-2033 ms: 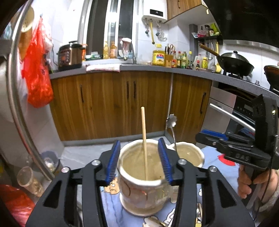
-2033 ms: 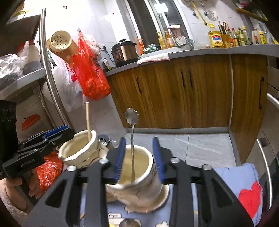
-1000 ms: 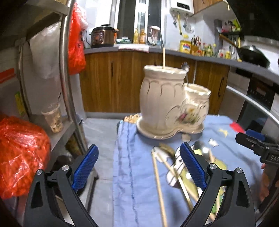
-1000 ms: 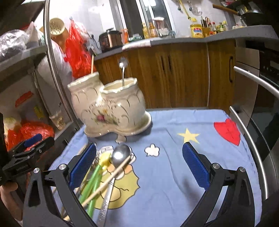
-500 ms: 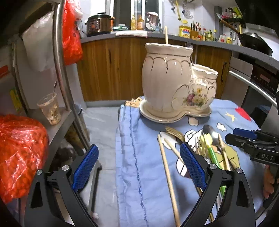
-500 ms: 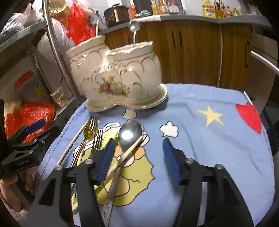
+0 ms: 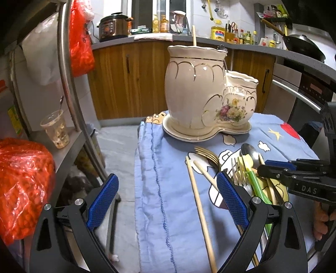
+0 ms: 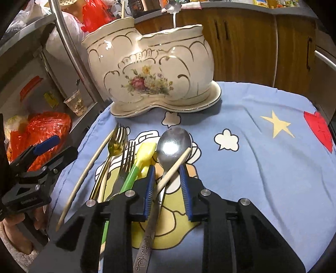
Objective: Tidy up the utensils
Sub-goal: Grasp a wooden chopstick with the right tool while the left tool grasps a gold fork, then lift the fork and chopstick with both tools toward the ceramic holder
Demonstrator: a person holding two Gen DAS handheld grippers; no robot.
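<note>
A cream two-pot ceramic holder (image 7: 193,88) (image 8: 151,63) stands at the back of the blue cloth (image 8: 262,168), with a chopstick (image 7: 194,35) and a flower-topped spoon (image 8: 173,6) in it. In front lie a steel spoon (image 8: 174,142), a short chopstick (image 8: 182,157) across it, a yellow-green spoon (image 8: 145,153), a silver fork (image 8: 128,155), a gold fork (image 8: 116,142) and a long chopstick (image 8: 88,168). My right gripper (image 8: 167,170) (image 7: 262,166) is closing; the steel spoon's handle and the short chopstick lie between its pads, with gaps showing. My left gripper (image 7: 167,178) (image 8: 63,147) hangs wide open over the cloth's left edge, holding nothing.
A steel rack pole (image 7: 67,79) and shelf with a plastic cup (image 7: 55,128) stand left of the table. Red bags (image 7: 23,184) sit beside it. Wooden cabinets (image 7: 136,79) run behind, and an oven handle (image 7: 298,94) is at the right.
Both grippers drew back from the holder's pots. My right gripper then sank onto the utensil pile and its jaws narrowed around the steel spoon's handle and the short chopstick. The left stayed wide open.
</note>
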